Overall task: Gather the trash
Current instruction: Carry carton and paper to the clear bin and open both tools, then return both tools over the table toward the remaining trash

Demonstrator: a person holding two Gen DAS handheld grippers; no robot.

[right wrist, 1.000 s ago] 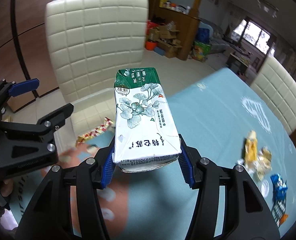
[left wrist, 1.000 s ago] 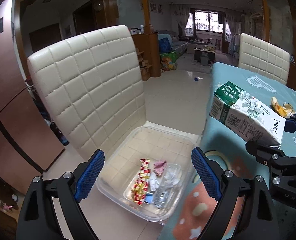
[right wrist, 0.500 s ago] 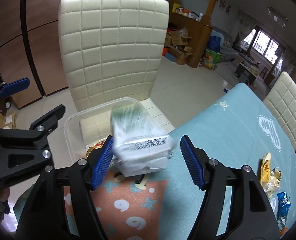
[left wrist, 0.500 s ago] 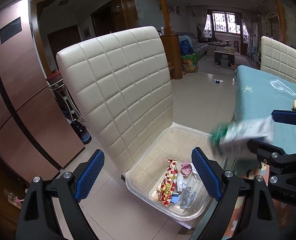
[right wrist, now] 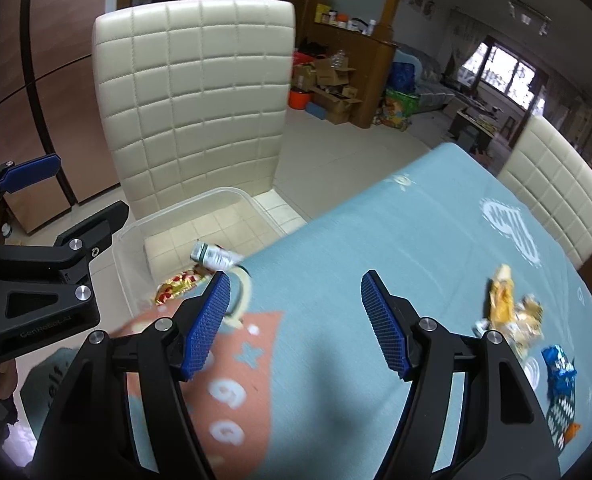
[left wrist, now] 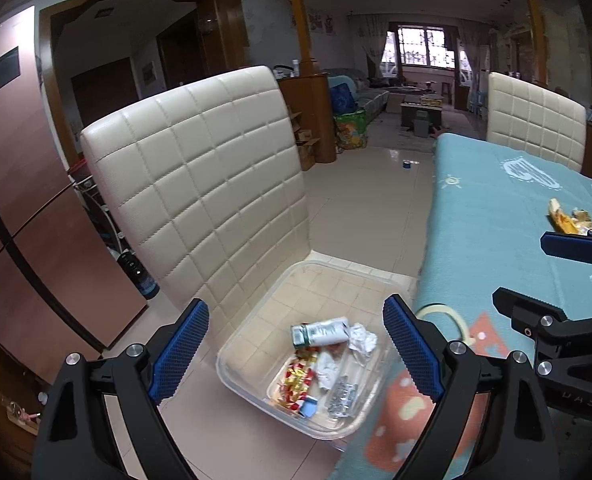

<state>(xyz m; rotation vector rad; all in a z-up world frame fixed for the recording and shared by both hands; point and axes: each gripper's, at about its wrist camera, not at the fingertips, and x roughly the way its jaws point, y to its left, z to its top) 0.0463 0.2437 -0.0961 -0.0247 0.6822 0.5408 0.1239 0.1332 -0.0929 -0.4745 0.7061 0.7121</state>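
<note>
A green and white milk carton (left wrist: 319, 332) lies on its side in a clear plastic bin (left wrist: 232, 376) on a chair seat, on top of candy wrappers and crumpled foil. In the right wrist view, the carton (right wrist: 212, 256) shows just past the table edge. My right gripper (right wrist: 296, 316) hovers open over the table's near corner, with nothing between its blue pads. My left gripper (left wrist: 296, 340) hangs open and empty above the bin. Yellow wrappers (right wrist: 503, 304) and a blue wrapper (right wrist: 559, 364) lie on the table at the right.
The bin sits on a cream quilted chair (left wrist: 200, 184) pushed up to the table (right wrist: 375, 232), which has a teal cloth. A second cream chair (right wrist: 555, 192) stands at the far side. Tiled floor lies beyond the chair, with boxes by a wooden cabinet.
The right gripper's jaws spread and let go of the carton, which fell off the table edge into the bin. The left gripper stayed open over the bin.
</note>
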